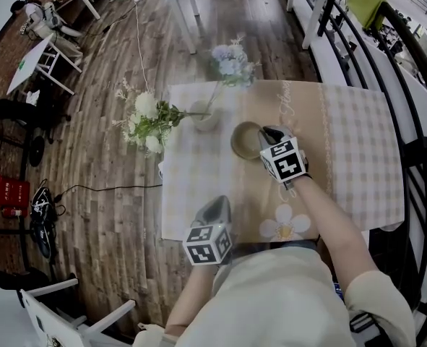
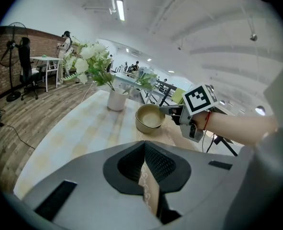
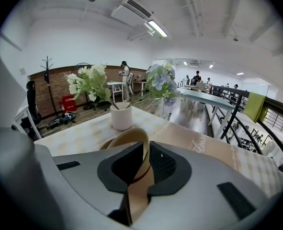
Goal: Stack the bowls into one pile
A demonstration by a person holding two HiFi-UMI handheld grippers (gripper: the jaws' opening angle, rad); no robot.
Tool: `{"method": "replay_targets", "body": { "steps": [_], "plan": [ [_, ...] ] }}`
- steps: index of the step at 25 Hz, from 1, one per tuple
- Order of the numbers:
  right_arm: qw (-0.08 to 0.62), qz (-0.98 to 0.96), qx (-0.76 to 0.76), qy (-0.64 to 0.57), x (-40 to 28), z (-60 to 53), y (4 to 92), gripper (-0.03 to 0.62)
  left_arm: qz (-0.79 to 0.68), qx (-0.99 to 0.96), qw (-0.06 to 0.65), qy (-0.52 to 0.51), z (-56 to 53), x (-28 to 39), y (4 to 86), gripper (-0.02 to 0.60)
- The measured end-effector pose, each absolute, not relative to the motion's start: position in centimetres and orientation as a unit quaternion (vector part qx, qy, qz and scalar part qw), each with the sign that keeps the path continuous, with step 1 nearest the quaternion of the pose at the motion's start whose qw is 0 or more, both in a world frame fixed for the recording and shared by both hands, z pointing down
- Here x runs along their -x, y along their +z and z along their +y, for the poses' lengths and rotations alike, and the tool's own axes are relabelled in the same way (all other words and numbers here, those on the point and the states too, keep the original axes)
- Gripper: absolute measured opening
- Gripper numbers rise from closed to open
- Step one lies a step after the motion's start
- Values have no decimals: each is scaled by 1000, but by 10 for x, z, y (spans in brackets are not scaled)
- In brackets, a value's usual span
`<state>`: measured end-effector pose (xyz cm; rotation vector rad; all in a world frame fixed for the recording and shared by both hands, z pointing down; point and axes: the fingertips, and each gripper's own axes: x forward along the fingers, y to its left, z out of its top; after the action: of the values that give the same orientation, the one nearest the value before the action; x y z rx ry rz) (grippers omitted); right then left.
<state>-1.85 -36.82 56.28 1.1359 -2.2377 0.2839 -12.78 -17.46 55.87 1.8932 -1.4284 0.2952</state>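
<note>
My right tool point(image 1: 271, 134) is clamped on the top bowl point(image 1: 243, 139). Its two jaws pinch the near wall of that tan bowl, one jaw inside the rim and one outside, and the rim curves up and away just ahead of the tips. From my left tool's view the top bowl sits nested in a lower bowl point(image 2: 143, 127) of the same tan colour, and the pair stands on the surface point(image 1: 350, 143) directly under my right tool's tips.

My left tool point(image 1: 217, 207) has its jaws drawn together. Only a thin sliver of patterned cloth shows through the slit between them, and nothing is held. It hovers over the near edge of the surface, well apart from the bowls, which lie ahead of it and a little to its right.

Beyond the bowls, ahead and to the left of my right tool, stands a white vase point(image 1: 204, 116). White flowers point(image 1: 147, 118) lean out from it to the left, and blue flowers point(image 1: 231, 62) rise on the far side.
</note>
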Motion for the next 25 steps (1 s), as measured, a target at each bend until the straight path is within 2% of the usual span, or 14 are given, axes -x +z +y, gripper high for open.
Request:
{"method": "replay_targets", "body": {
  "steps": [8,15,25],
  "plan": [
    [321,-822,-455,116,3,-363,579,12,-556,-740,361,114,-170,133,556,3],
    [334,-817,-452,127,-2,-356,591,38,-565,-733,364,109,-165,136,556,3],
    [294,-836,-446,129,-15,-323,568,38,-572,-733,353,103,-158,117,547,3]
  ]
}}
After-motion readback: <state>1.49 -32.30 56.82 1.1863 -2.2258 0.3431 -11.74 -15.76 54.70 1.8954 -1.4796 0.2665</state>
